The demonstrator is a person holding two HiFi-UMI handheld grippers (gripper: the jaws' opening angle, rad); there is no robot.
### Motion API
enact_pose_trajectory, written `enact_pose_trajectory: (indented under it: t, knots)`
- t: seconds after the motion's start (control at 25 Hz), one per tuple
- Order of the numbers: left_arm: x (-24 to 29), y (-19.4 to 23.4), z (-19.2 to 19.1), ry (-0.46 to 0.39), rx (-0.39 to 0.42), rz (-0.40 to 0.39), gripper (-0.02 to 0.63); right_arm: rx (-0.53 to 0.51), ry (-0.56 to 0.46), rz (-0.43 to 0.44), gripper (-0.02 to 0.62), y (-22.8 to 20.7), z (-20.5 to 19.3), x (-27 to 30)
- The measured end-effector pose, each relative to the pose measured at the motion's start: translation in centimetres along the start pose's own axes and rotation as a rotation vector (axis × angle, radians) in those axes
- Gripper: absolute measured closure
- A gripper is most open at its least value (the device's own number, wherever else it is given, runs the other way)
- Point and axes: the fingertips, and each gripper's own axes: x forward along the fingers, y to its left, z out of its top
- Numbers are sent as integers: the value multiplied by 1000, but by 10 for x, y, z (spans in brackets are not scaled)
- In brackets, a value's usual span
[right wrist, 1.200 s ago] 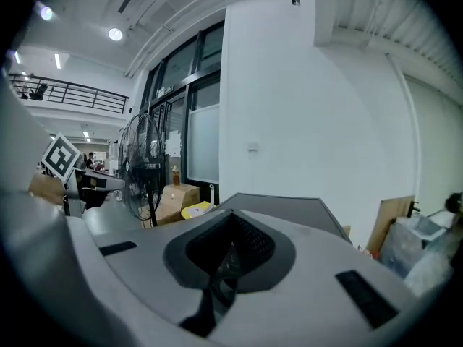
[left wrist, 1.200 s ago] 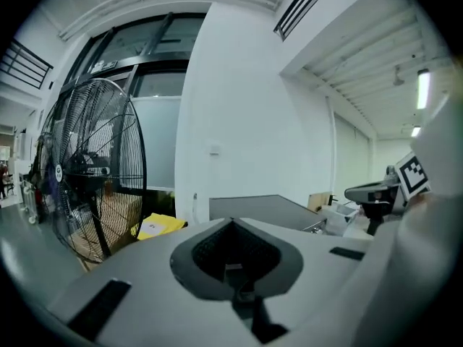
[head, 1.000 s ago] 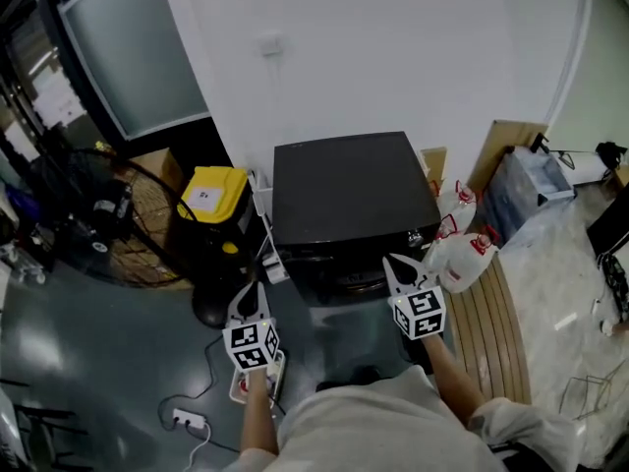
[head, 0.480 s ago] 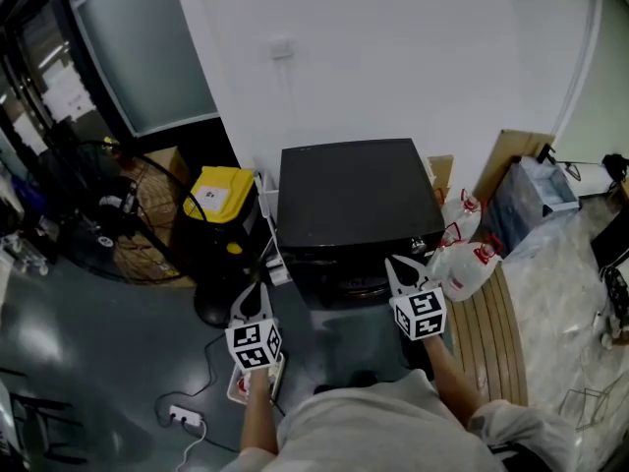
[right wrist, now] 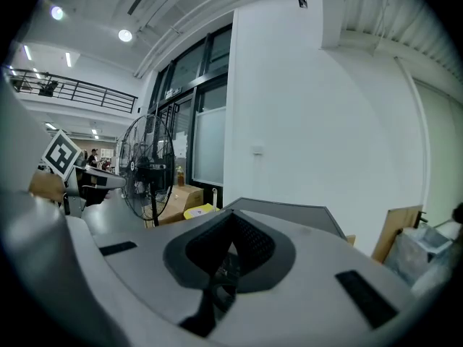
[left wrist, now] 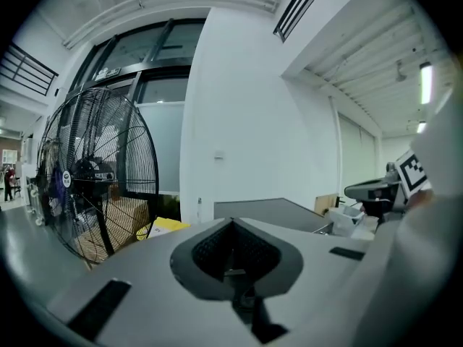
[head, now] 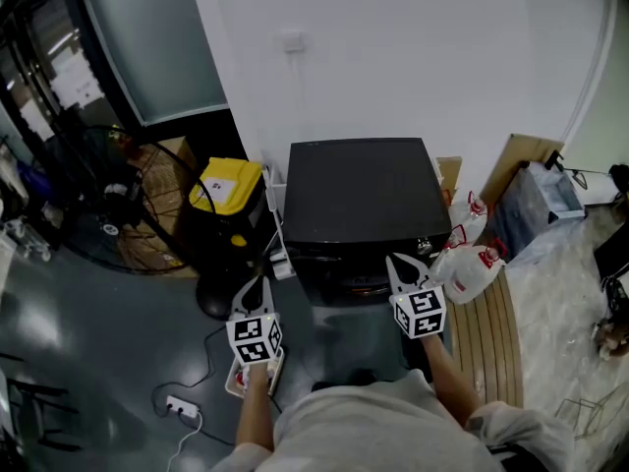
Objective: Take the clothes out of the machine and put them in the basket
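Standing on the grey floor (head: 88, 362) with its back against the white wall (head: 393, 57), the black machine (head: 359, 190) turns its front toward the person (head: 364, 426); from above only its flat dark top and the upper rim of the front show, so I cannot tell how its door stands. A bin (head: 228, 187) with a yellow lid sits just beside its left side, with a big round fan (head: 108, 205) further left. Two white jugs (head: 472, 268) with red caps lie near its right front corner, at the end of a slatted board (head: 491, 337). The left tongs (head: 256, 288) hang over the floor off the machine's left front corner, pinched together with nothing in them. The right tongs (head: 398, 266) point at the front near the right corner, likewise closed and empty. A power strip (head: 182, 408) lies on the floor by the left arm.
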Motion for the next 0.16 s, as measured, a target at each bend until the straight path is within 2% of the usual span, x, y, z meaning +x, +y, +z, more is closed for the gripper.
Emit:
enact_pose_trajectory:
  t: [0.16]
  knots:
    - [2,-3,1,-3,2,-3,589,-2,3,4,574,-2,-2,2]
